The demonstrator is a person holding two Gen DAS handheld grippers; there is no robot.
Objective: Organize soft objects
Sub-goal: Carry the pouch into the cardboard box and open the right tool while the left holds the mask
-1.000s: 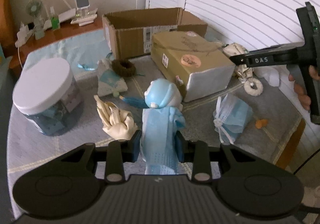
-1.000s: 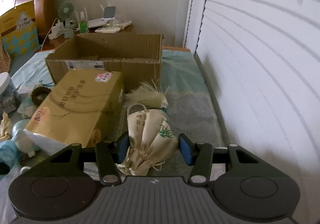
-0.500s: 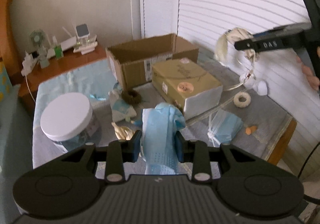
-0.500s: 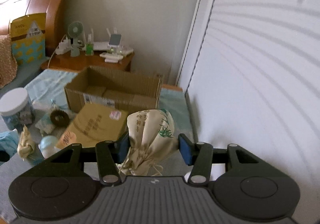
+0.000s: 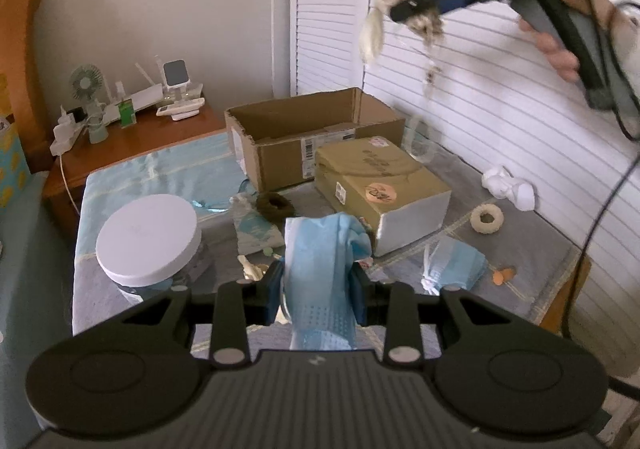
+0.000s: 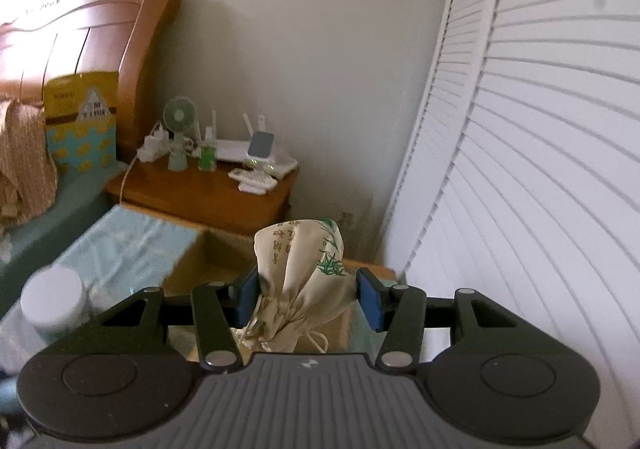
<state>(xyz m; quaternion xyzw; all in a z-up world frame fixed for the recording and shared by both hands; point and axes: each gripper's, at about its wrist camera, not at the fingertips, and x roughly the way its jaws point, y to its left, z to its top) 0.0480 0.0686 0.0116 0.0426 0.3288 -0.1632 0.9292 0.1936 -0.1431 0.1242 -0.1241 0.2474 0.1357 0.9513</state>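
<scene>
My left gripper (image 5: 318, 291) is shut on a light blue face mask (image 5: 322, 269) and holds it above the table. My right gripper (image 6: 308, 295) is shut on a cream drawstring pouch (image 6: 302, 281) with green print, high over the open cardboard box (image 6: 208, 269). In the left wrist view the right gripper (image 5: 404, 11) is up near the shutters with the pouch (image 5: 374, 31) hanging from it, above the open box (image 5: 312, 137). Another blue mask (image 5: 456, 263), a cream ring (image 5: 487, 215), a dark scrunchie (image 5: 273, 205) and a white soft lump (image 5: 508, 187) lie on the table.
A closed tan box (image 5: 380, 185) lies in front of the open box. A white-lidded jar (image 5: 148, 237) stands at the left. A wooden nightstand (image 5: 132, 137) with a fan and gadgets is behind. White shutters (image 5: 500, 109) line the right side. The table's right edge (image 5: 568, 289) is near.
Both grippers have risen. The right one lifted the pouch from the table beside the tan box to high above the open box. The left one lifted the mask clear of the table.
</scene>
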